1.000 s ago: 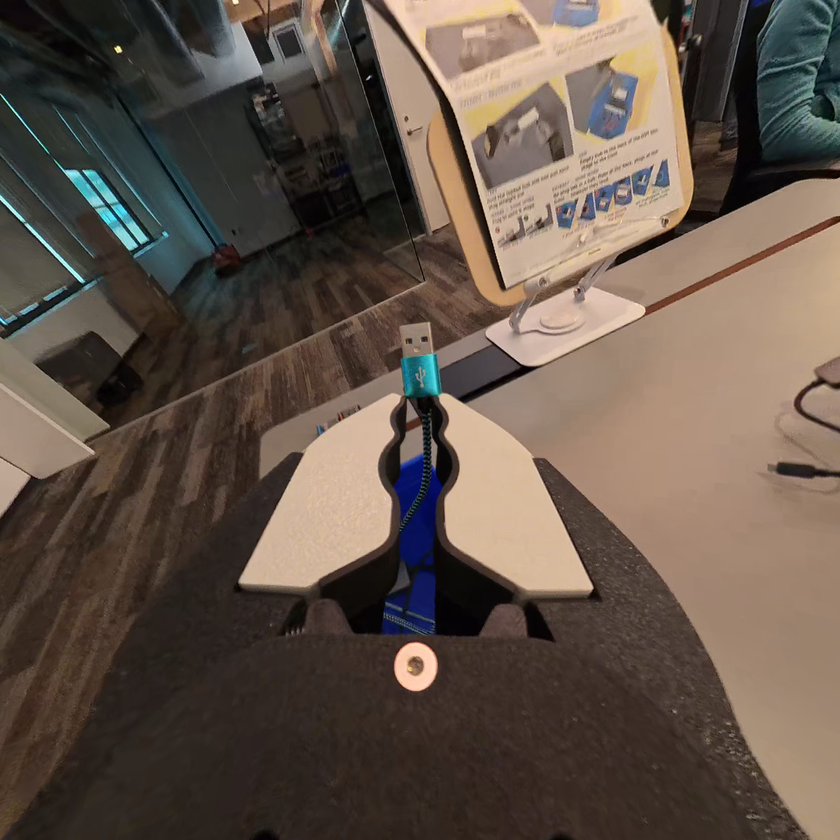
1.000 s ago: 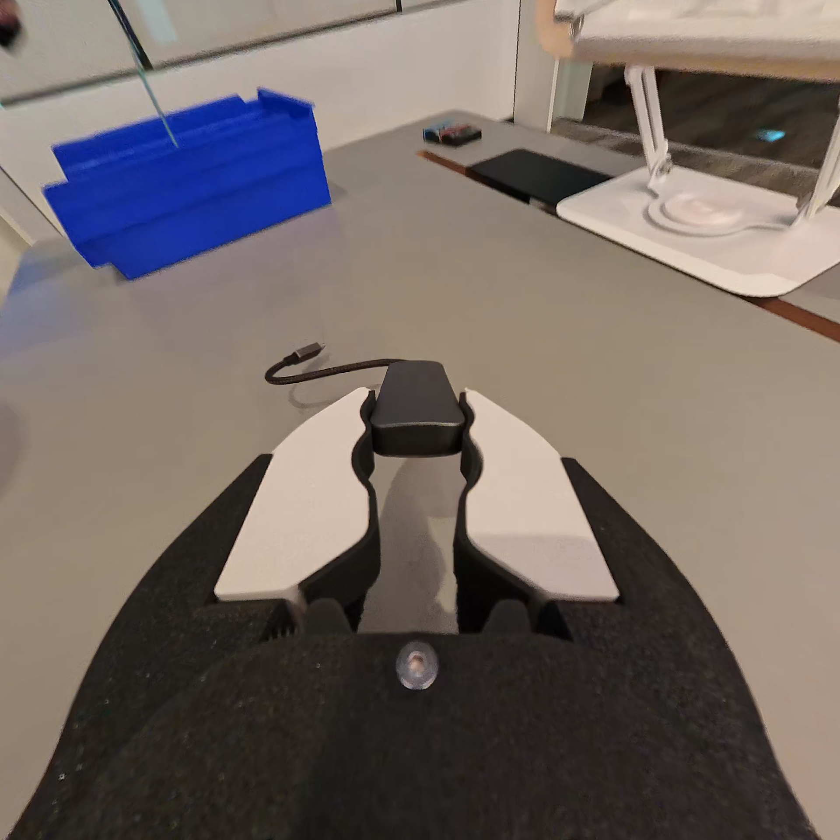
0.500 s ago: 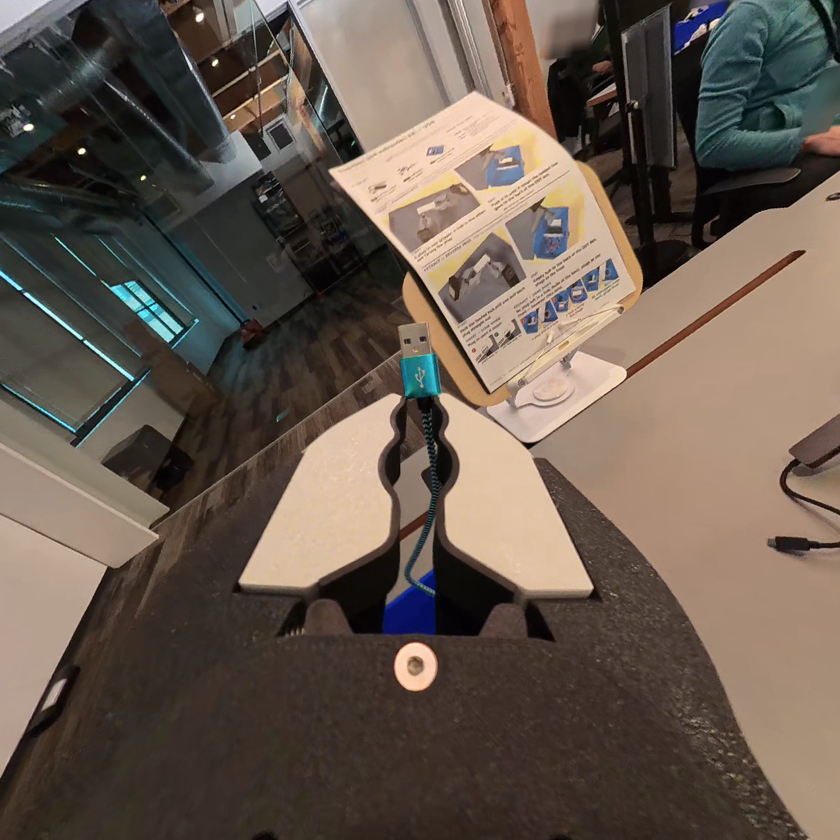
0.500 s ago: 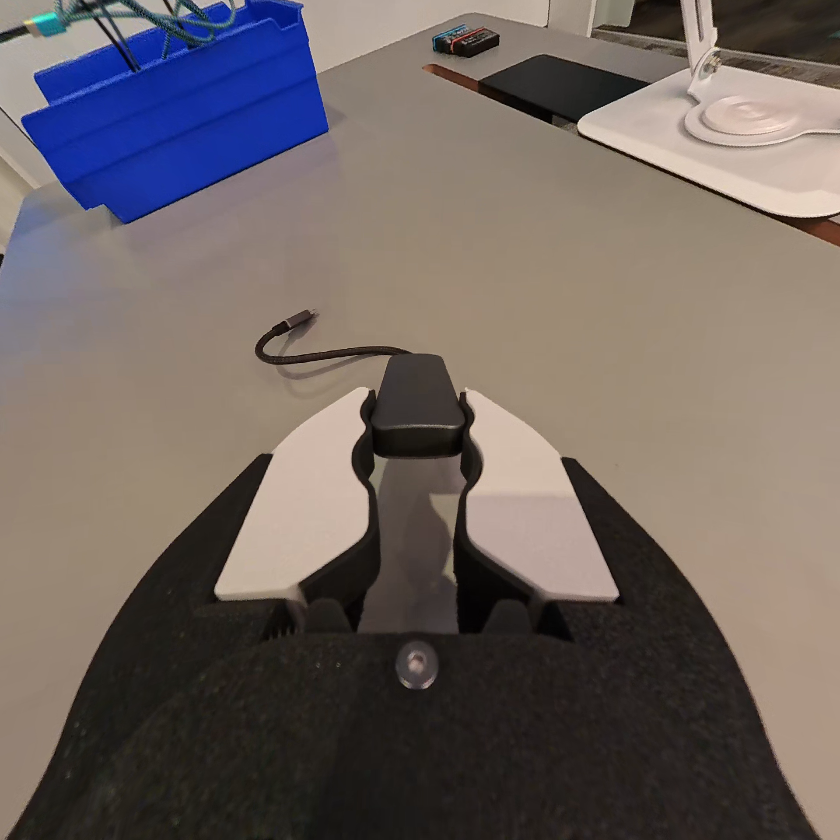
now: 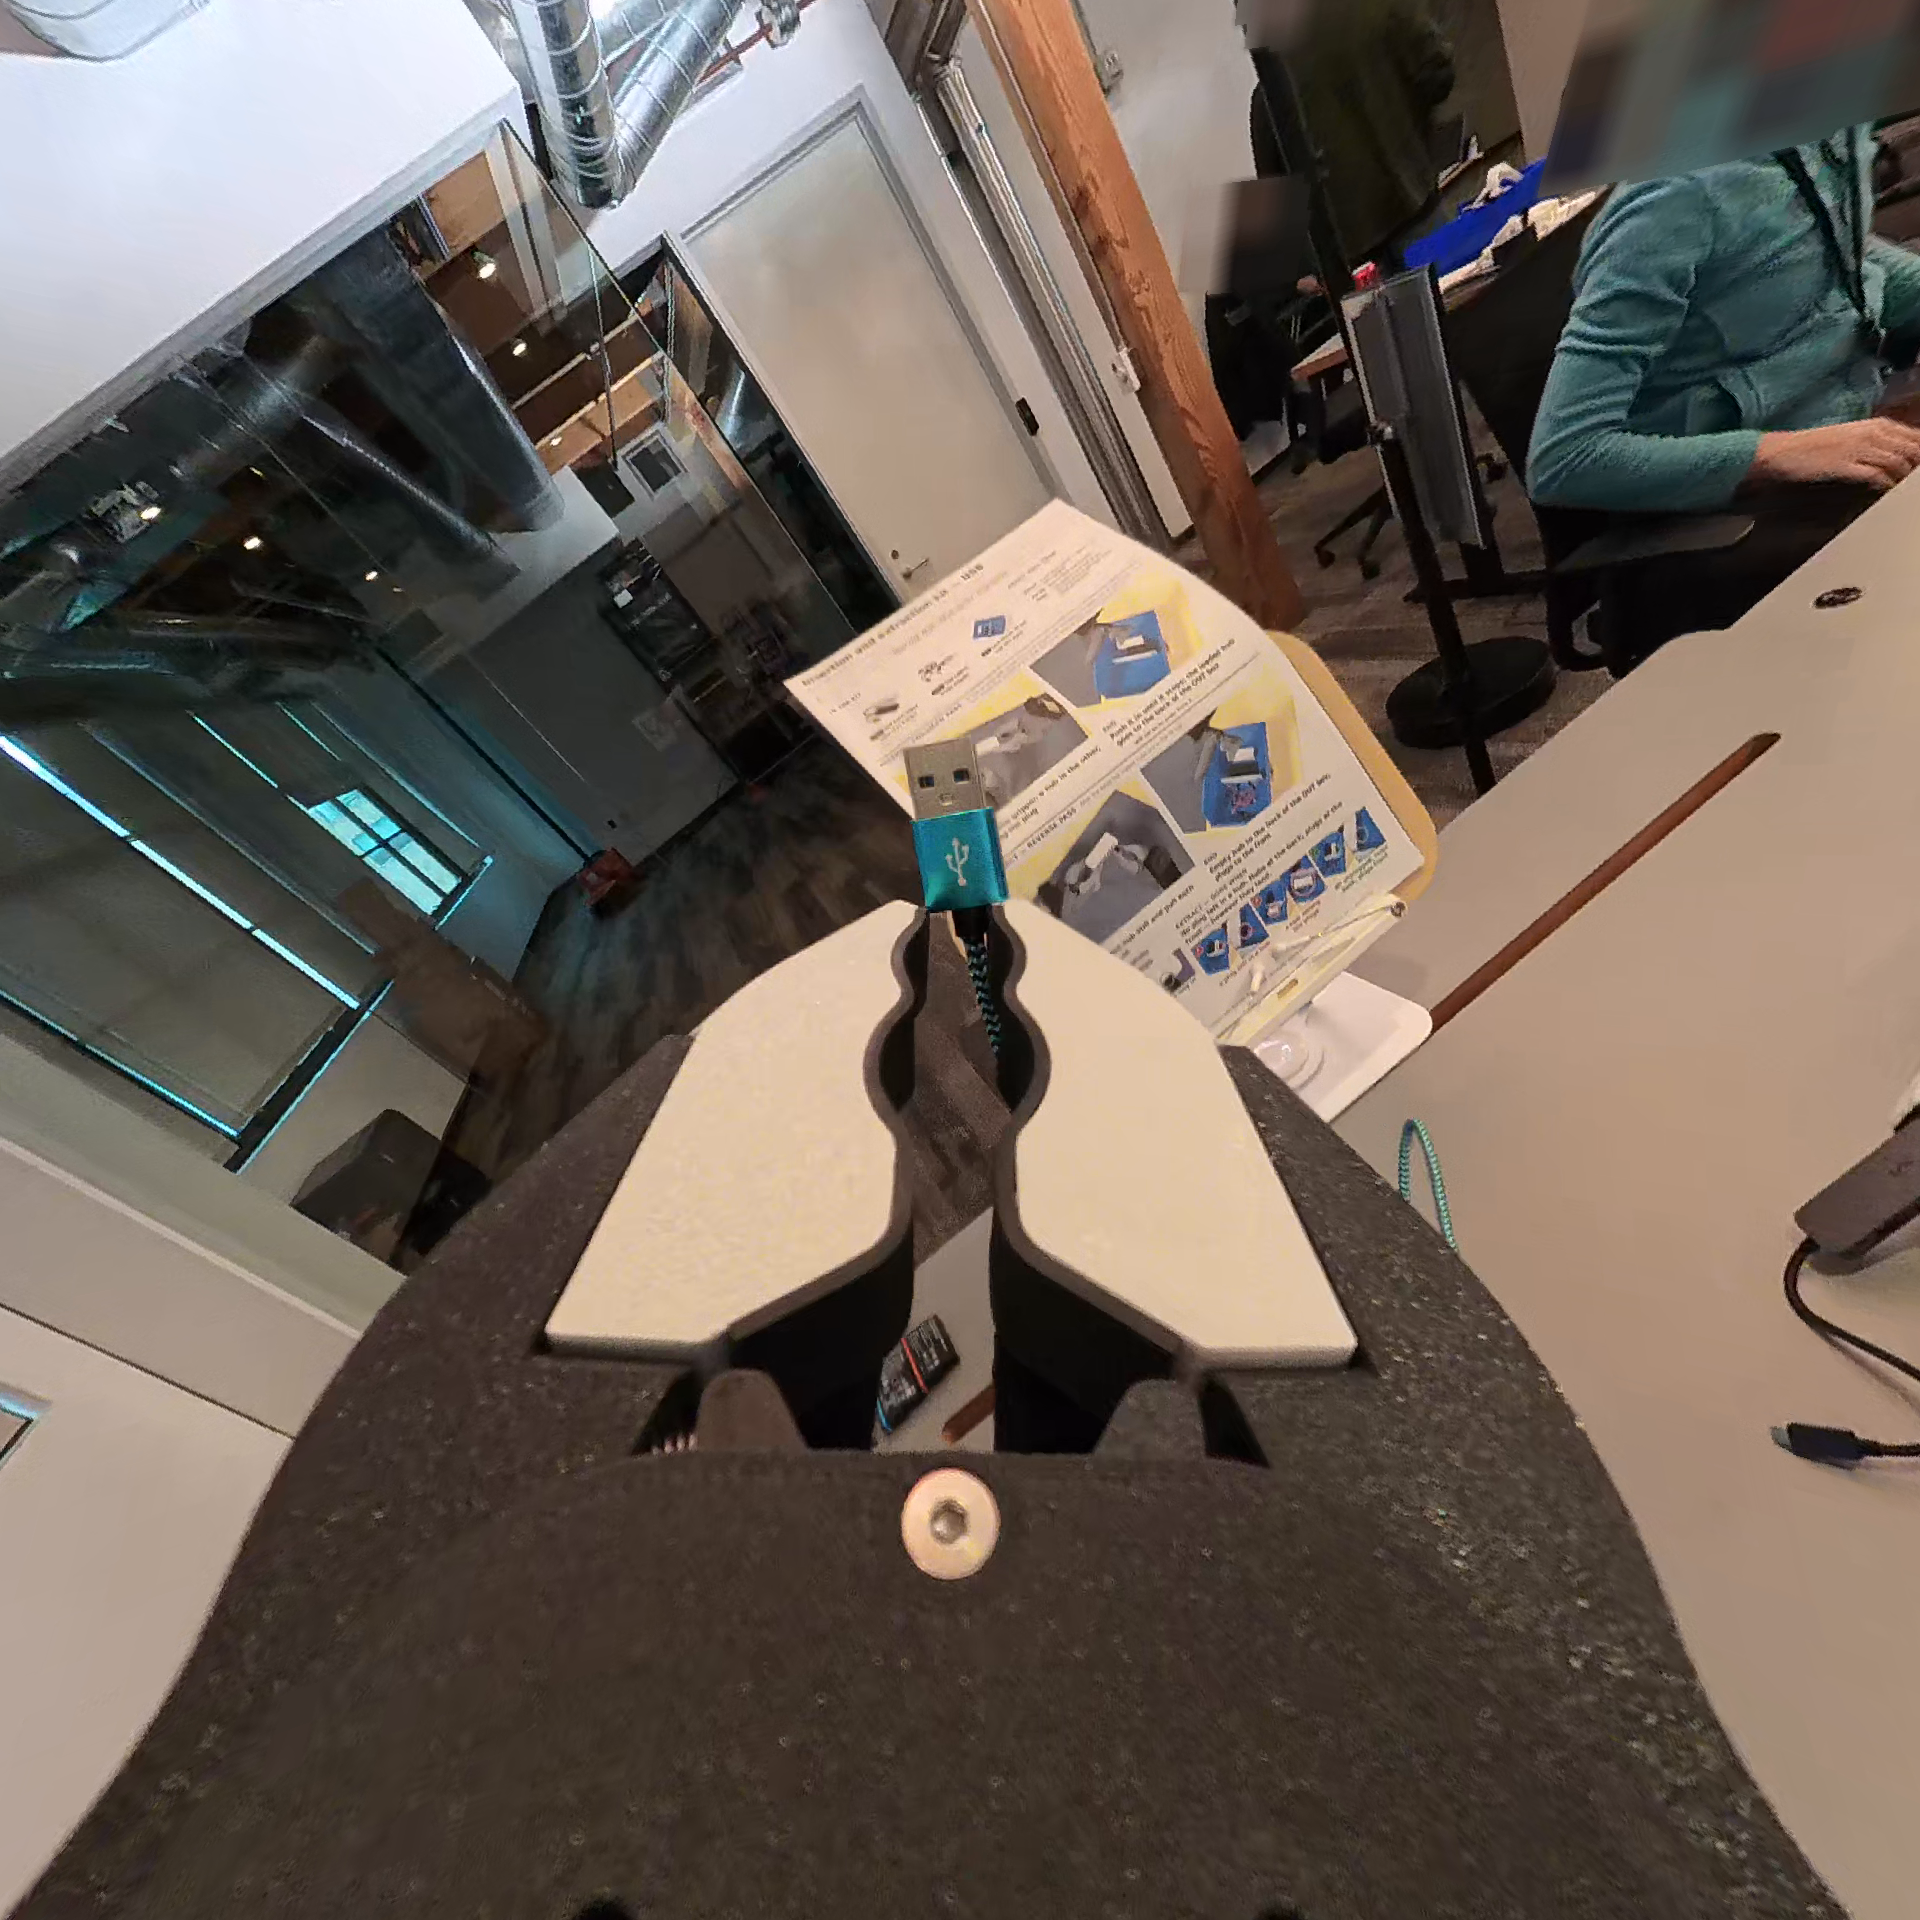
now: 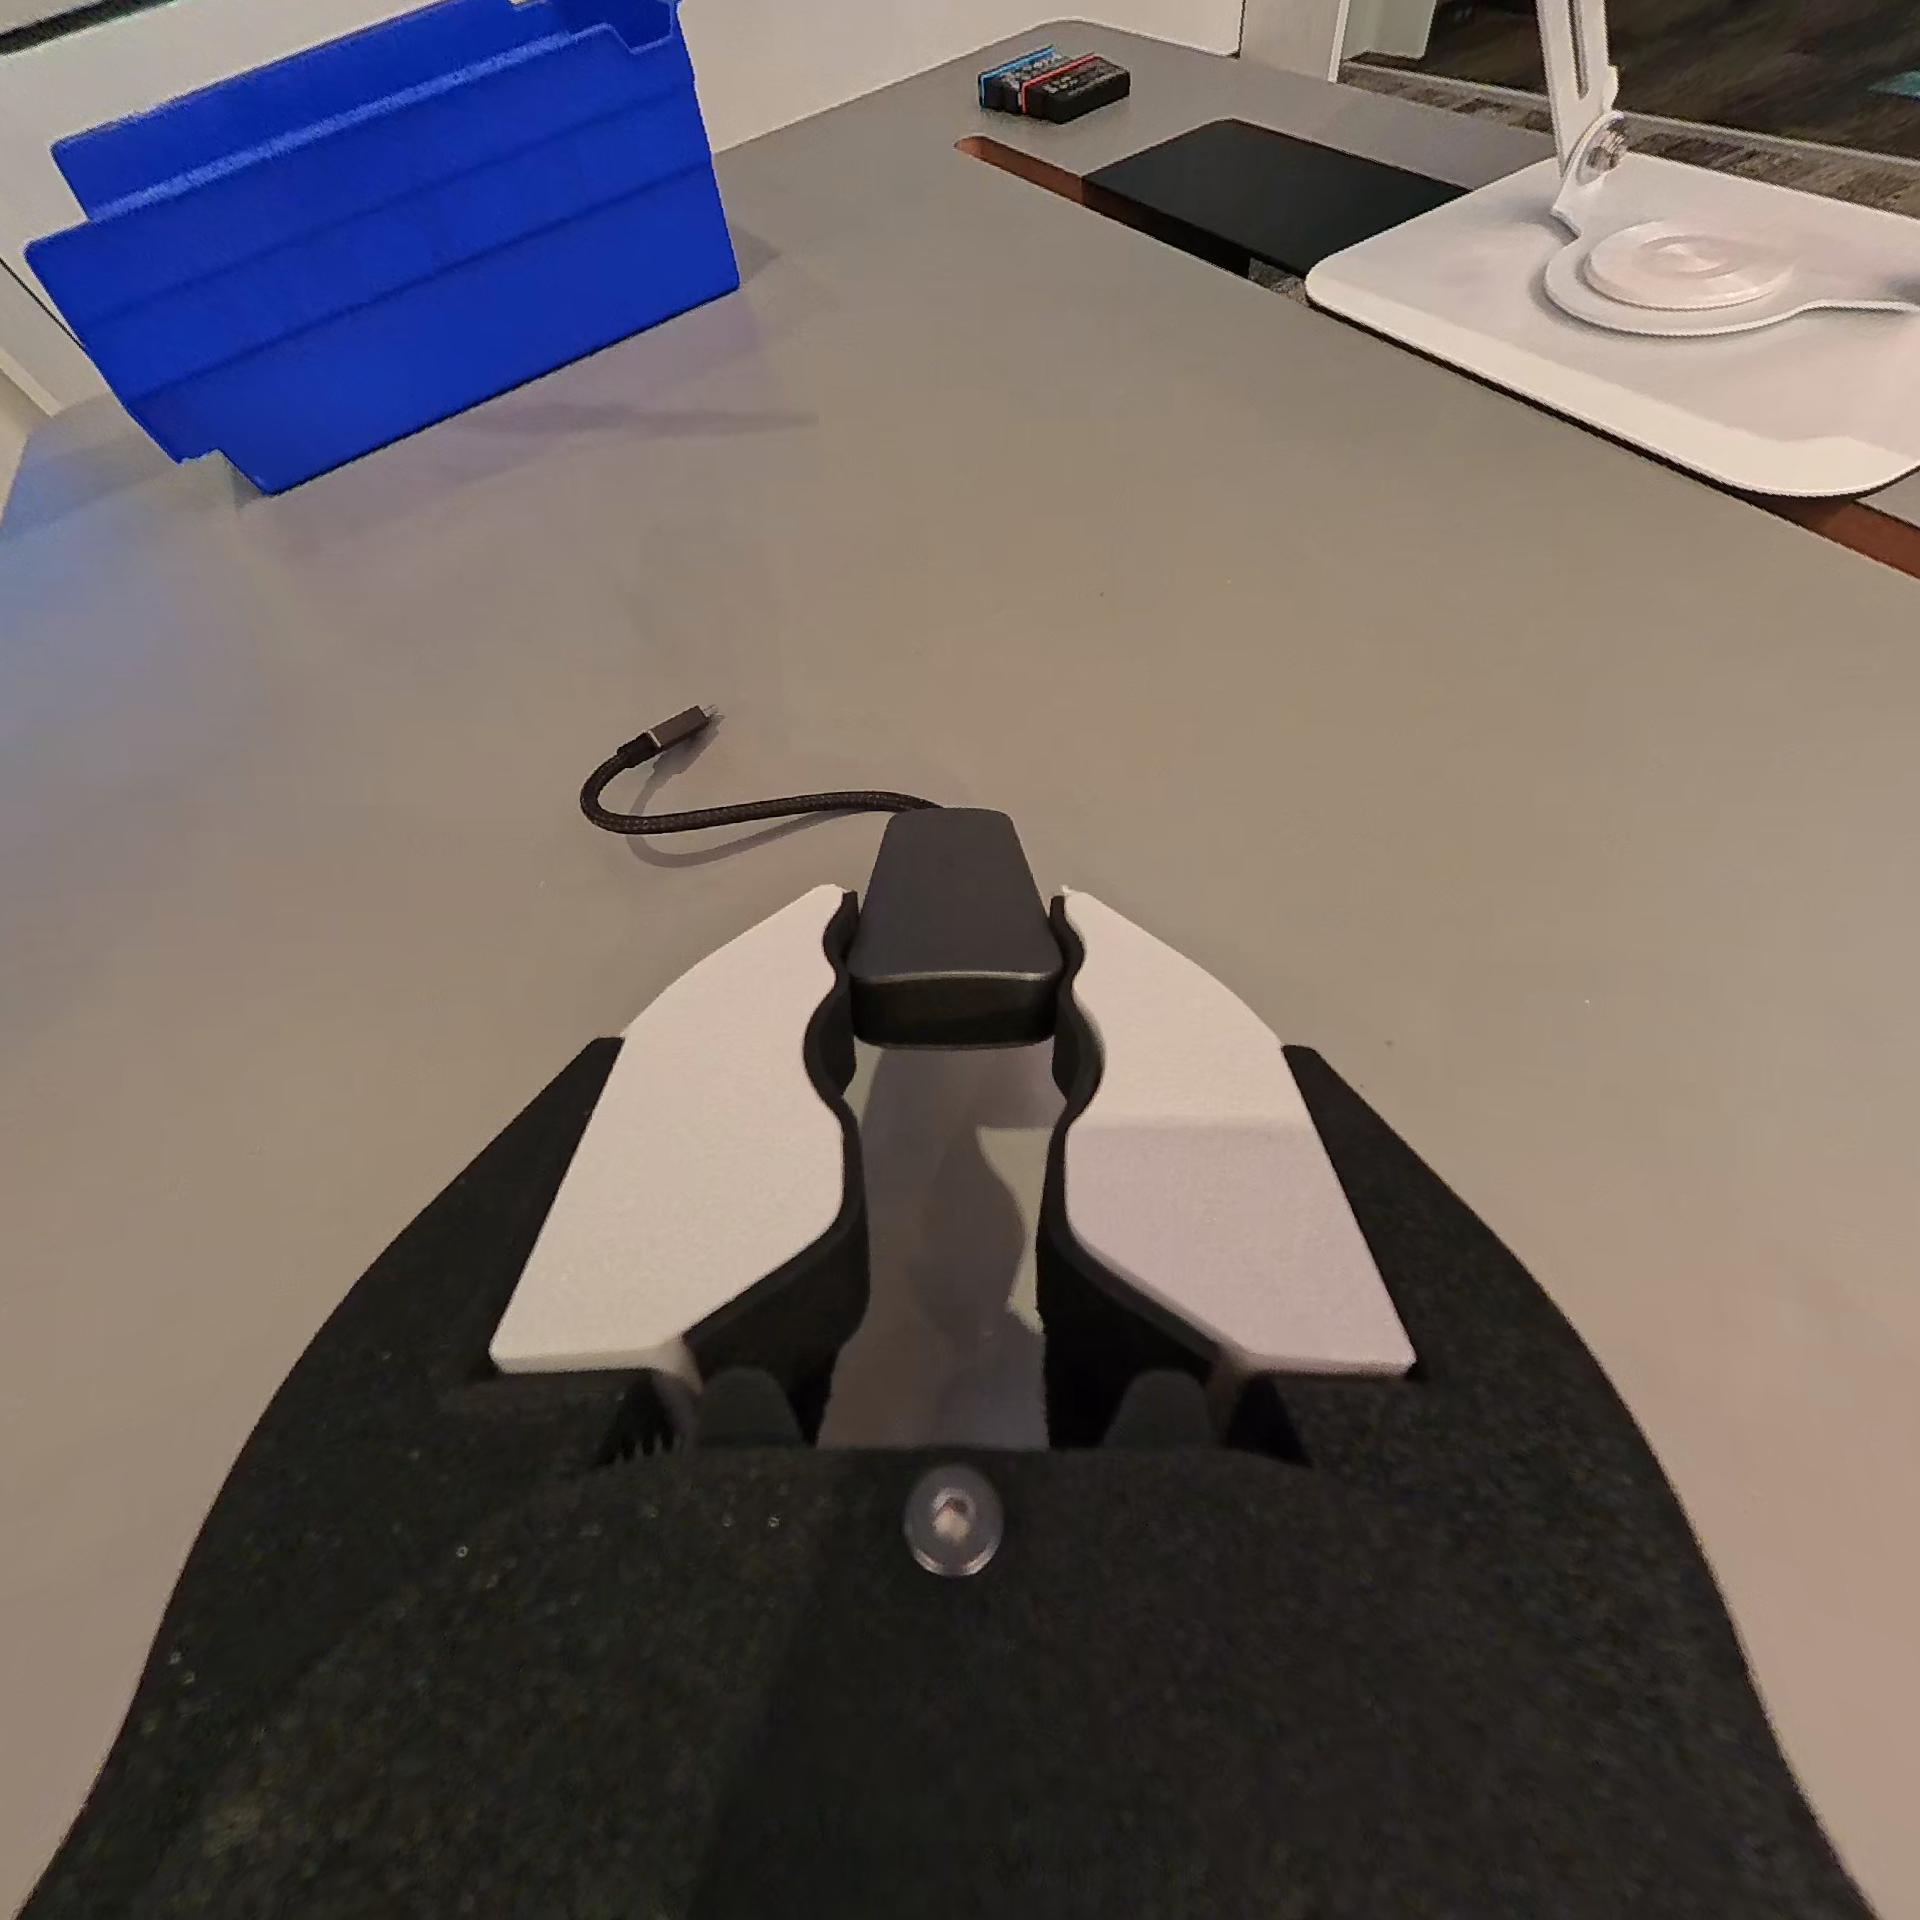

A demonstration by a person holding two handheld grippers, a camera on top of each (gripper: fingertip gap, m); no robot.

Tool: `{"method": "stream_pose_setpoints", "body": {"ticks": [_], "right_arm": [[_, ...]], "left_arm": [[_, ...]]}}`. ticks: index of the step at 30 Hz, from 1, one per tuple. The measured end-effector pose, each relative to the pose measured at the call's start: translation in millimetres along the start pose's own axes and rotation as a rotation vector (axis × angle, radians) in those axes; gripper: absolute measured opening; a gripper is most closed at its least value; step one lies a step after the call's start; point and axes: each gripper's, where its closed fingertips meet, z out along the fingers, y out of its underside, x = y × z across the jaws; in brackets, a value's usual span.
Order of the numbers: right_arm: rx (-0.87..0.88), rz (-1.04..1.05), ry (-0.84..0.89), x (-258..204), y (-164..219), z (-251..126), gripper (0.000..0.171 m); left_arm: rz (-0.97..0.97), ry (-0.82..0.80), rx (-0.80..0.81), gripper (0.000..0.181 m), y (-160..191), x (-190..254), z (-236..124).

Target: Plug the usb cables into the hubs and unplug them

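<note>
My left gripper (image 5: 958, 920) is shut on a teal USB cable (image 5: 956, 860) just below its plug. The silver plug points up and away, in the air above the grey table (image 5: 1621, 1039). Its braided cord runs down between the fingers. My right gripper (image 6: 951, 914) is shut on a dark grey USB hub (image 6: 951, 925), which lies on the table (image 6: 1143, 623). The hub's short braided lead (image 6: 717, 810) curls to the left with a loose plug. The hub's end (image 5: 1870, 1205) shows at the right edge of the left wrist view.
A blue bin (image 6: 384, 249) stands at the far left of the table. A white stand (image 6: 1642, 332) holds an instruction sheet (image 5: 1122, 790) at the back. A black pad (image 6: 1268, 187) and small dark packs (image 6: 1049, 78) lie near the far edge. A person in teal (image 5: 1714, 343) sits beyond. About 55 cm separates my left fingertips from my right.
My left gripper has lifted and tilted upward with the teal cable, so the sheet and room sit lower in view. My right gripper stays shut on the hub and has tipped downward slightly.
</note>
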Motion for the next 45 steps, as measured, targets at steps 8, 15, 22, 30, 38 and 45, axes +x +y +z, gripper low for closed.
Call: {"method": "stream_pose_setpoints", "body": {"ticks": [8, 15, 22, 30, 38, 45], "right_arm": [[0.007, 0.014, -0.010, 0.3, 0.9, -0.1, 0.034], [0.000, 0.021, -0.036, -4.6, 2.5, 2.2, 0.034], [0.041, -0.007, -0.047, -13.6, -5.7, -3.0, 0.047], [0.225, -0.502, -0.329, -143.2, -165.6, 11.6, 0.033], [0.142, -0.638, -0.698, -222.6, -235.3, 118.4, 0.026], [0.071, -0.694, -0.815, -243.4, -225.5, 166.7, 0.024]], "left_arm": [[0.036, -0.008, -0.017, 0.010, 0.6, 14.5, -10.8], [0.040, -0.010, -0.096, 0.010, 30.9, 21.6, -19.4], [-0.022, -0.015, -0.103, 0.010, 55.5, 17.5, -33.7], [-0.075, 0.020, -0.073, 0.010, 78.1, 29.6, -43.1], [-0.125, 0.061, -0.050, 0.010, 88.4, 36.9, -33.9], [-0.135, 0.098, -0.022, 0.010, 82.8, 39.5, -27.1]]}}
